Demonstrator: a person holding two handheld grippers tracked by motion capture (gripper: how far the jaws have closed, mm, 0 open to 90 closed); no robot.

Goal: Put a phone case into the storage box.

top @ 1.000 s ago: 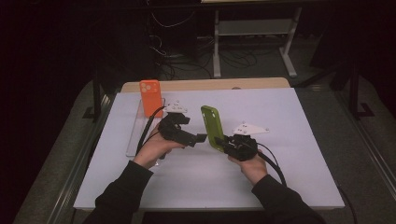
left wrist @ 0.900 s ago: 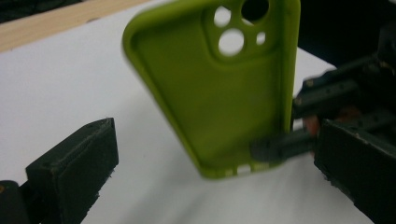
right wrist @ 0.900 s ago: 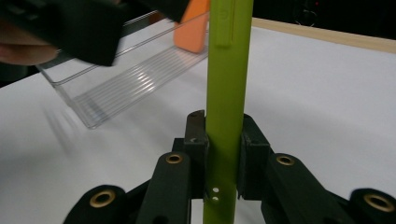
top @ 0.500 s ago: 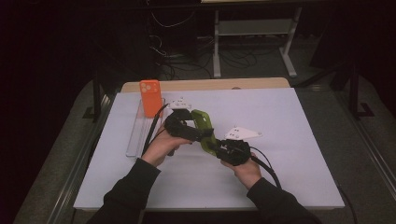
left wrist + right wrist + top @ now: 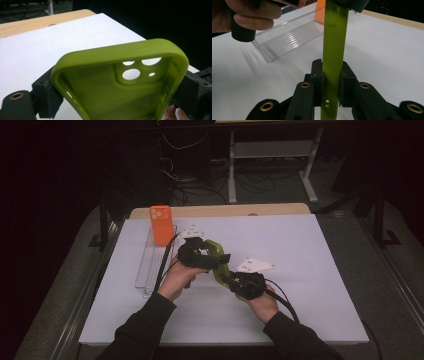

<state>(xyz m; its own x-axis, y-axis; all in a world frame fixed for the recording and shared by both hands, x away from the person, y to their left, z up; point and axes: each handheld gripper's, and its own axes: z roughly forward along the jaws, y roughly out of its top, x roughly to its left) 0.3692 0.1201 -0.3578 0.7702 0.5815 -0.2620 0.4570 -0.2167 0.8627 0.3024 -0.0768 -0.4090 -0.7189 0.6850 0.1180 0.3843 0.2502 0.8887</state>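
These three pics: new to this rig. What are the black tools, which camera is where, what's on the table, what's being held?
No robot arm here: a person holds a hand-operated two-jaw gripper in each hand.

The high view looks down from a fixed camera above the person's side of the table. The left gripper shows at its left, the right gripper beside it. The other two pictures come from cameras riding on the grippers, each looking along its own black jaws.

On the white surface lies a clear plastic tray, with an orange phone case standing at its far end.

Held between both grippers is a green phone case. The left gripper view shows its hollow inside and camera holes, jaws gripping its two side walls. The right gripper view shows it edge-on, clamped between those jaws.
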